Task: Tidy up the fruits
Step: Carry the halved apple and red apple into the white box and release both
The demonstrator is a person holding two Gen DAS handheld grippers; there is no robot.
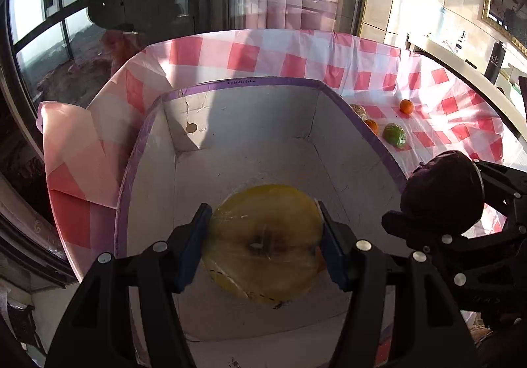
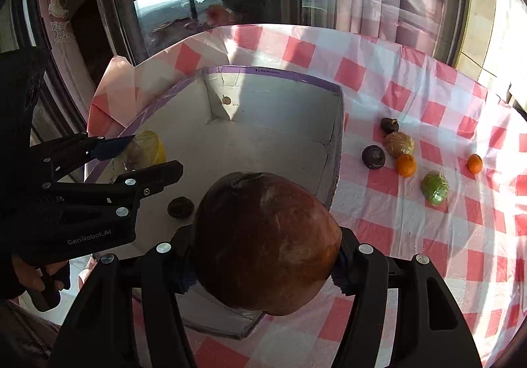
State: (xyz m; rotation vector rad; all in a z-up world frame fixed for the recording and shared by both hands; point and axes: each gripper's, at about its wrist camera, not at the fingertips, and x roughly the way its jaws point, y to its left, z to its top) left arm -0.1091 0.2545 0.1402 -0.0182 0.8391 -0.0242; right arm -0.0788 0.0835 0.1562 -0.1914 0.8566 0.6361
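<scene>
My left gripper (image 1: 263, 236) is shut on a yellow wrapped apple (image 1: 263, 246) and holds it inside the white cardboard box (image 1: 250, 150) with purple-taped rim. It also shows in the right wrist view (image 2: 145, 154) with the apple (image 2: 148, 149). My right gripper (image 2: 263, 256) is shut on a large reddish-brown fruit (image 2: 266, 242) above the box's near right edge (image 2: 336, 177); this fruit shows dark in the left wrist view (image 1: 441, 193). A small dark fruit (image 2: 180, 207) lies on the box floor.
On the pink checked tablecloth (image 2: 428, 236) right of the box lie two oranges (image 2: 405, 165) (image 2: 474, 163), a green wrapped fruit (image 2: 435, 188), a brown wrapped fruit (image 2: 398, 144) and two dark fruits (image 2: 373, 156) (image 2: 389, 125). Windows stand behind the table.
</scene>
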